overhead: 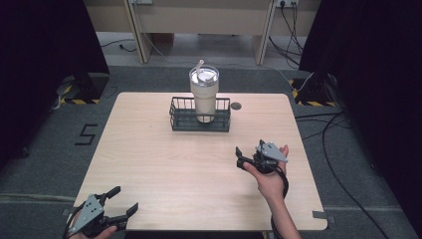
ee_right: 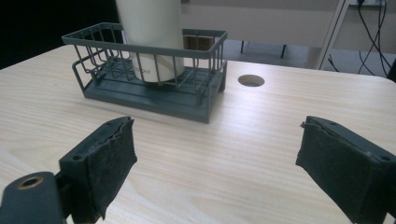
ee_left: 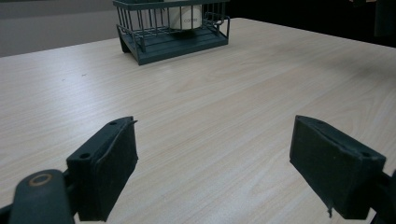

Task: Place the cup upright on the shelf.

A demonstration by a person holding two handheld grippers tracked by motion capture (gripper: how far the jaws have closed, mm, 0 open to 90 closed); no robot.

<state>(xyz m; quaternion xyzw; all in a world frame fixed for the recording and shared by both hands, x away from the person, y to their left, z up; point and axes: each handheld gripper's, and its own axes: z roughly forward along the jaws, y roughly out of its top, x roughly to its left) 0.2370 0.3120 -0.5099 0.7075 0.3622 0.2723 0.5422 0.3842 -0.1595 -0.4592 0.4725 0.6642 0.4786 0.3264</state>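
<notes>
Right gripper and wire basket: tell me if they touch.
Apart. In the high view, bare table lies between the right gripper and the wire basket; its fingers are open.

"5" marked on floor (overhead: 85, 134), faint "coffee" on tumbler (ee_left: 189, 20)

Each hand-held gripper (overhead: 124, 201) — black, with padded jaws — carries a grey three-cornered plate and trailing cable.

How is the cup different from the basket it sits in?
The cup is tall and cream-coloured with solid walls, while the basket is low, dark and made of open wire bars. The cup stands upright and rises well above the basket's rim. The cup has a clear lid with a straw; the basket is open on top. Both sit at the far middle of the table.
</notes>
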